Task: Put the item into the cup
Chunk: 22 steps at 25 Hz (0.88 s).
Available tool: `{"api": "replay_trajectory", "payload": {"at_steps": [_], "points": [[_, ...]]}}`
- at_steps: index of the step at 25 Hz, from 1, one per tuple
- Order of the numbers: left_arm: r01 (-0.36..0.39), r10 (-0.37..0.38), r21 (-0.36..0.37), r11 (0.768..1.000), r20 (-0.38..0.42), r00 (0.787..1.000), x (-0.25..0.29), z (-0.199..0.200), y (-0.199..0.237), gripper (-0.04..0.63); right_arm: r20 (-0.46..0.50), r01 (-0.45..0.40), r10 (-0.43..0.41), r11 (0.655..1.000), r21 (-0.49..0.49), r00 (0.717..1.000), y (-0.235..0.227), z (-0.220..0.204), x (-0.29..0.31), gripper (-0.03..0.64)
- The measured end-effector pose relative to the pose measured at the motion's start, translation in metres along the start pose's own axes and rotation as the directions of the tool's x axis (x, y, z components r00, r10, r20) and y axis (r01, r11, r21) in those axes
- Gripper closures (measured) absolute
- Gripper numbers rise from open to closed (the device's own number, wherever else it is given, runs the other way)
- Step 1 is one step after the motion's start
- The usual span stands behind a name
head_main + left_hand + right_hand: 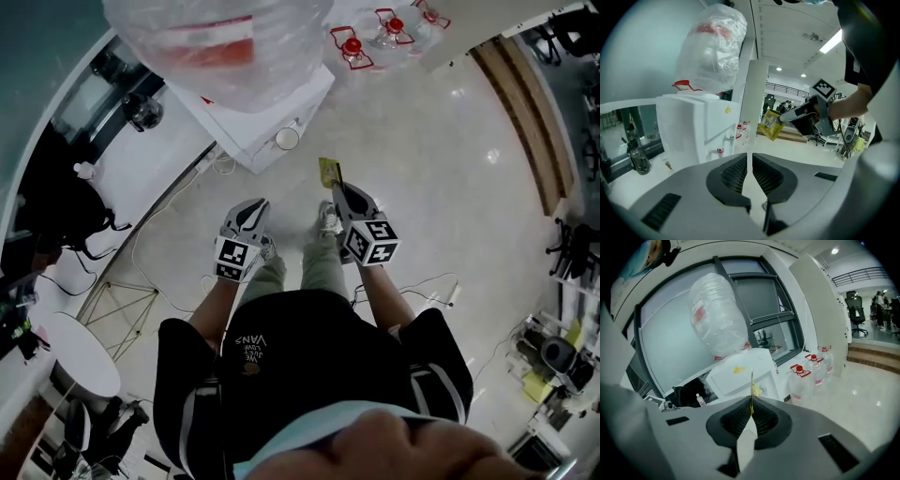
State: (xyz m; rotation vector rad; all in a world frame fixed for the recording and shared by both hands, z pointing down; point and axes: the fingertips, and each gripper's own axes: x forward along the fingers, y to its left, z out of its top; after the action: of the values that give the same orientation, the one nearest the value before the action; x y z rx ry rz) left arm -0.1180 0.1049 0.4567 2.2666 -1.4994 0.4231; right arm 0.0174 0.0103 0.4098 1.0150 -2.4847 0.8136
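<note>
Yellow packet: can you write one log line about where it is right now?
right gripper: shut on packet | left gripper: shut, empty | cup: at dispenser, packet not in yet

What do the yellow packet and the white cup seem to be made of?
The yellow packet: thin printed film, probably plastic or foil; seen edge-on in the right gripper view, it is flat as a sheet. The white cup: matte, with a thin rim; paper or plastic, unclear.
</note>
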Motion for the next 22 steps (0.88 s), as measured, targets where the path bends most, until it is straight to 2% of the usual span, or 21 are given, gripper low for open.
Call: {"api": "replay_trajectory", "payload": {"at_steps": [11,15,22], "points": [[-0.041,0.041,-0.011,0.999,-0.025,0.999,0.078,-0.021,0.015,0.565,-0.099,-0.095,0.089,0.994,-0.059,0.991,-0.037,-0.021,0.064,0.572],[-0.068,0.067,-0.027,0.997,-0.024,0.997,0.099,-0.028,0.026,0.476,-0.110,-0.108,0.100,0.992,-0.067,0.989,-0.049,-0.029,0.079,0.572],[-0.125,0.124,-0.033,0.992,-0.047,0.991,0.141,-0.067,0.050,0.375,-0.130,-0.143,0.130,0.985,-0.097,0.983,-0.062,-0.051,0.111,0.572]]}}
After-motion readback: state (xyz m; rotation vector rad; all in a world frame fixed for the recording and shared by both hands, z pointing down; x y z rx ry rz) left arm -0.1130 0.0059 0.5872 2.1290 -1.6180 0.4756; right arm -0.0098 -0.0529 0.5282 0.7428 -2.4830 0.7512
